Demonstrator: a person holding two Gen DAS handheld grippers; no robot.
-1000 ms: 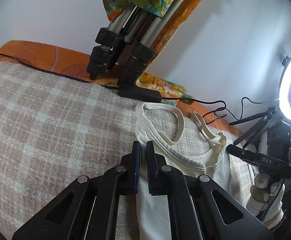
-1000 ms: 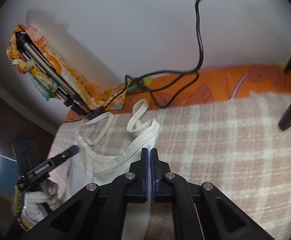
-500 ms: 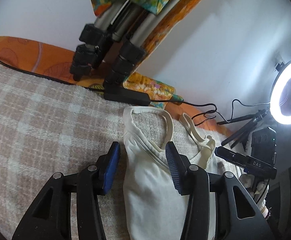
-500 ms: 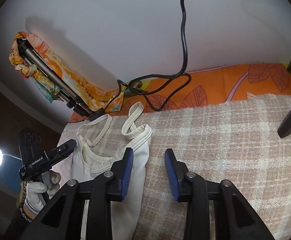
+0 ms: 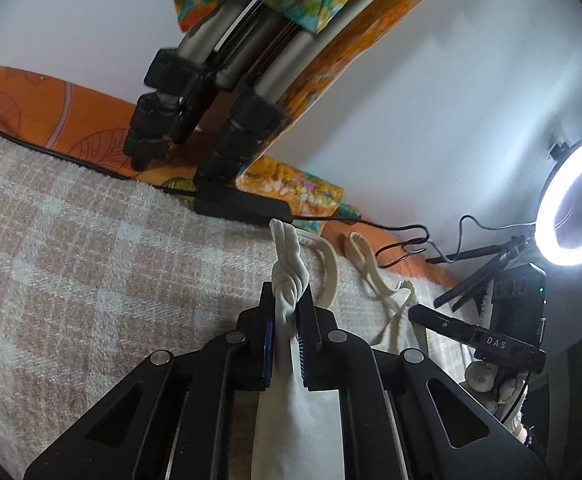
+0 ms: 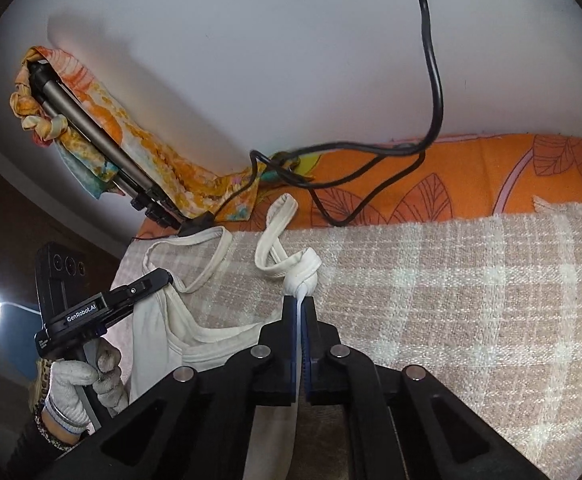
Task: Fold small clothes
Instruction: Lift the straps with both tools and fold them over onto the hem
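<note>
Cream cotton fills the left wrist view: the left gripper is clamped on a bunched shoulder of the small white tank top, which lies on the checked blanket, probably so the top end can be lifted and folded; the other tool at the right edge reads "DAS". In the right wrist view, the right gripper pinches the opposite shoulder the same way, and the far tool reads "GenRobot.AI".

Tripod legs stand at blanket's far edge, black cable trailing beside them. Ring light crowds the side right of the tripod. Blanket left of tripod lies open.
</note>
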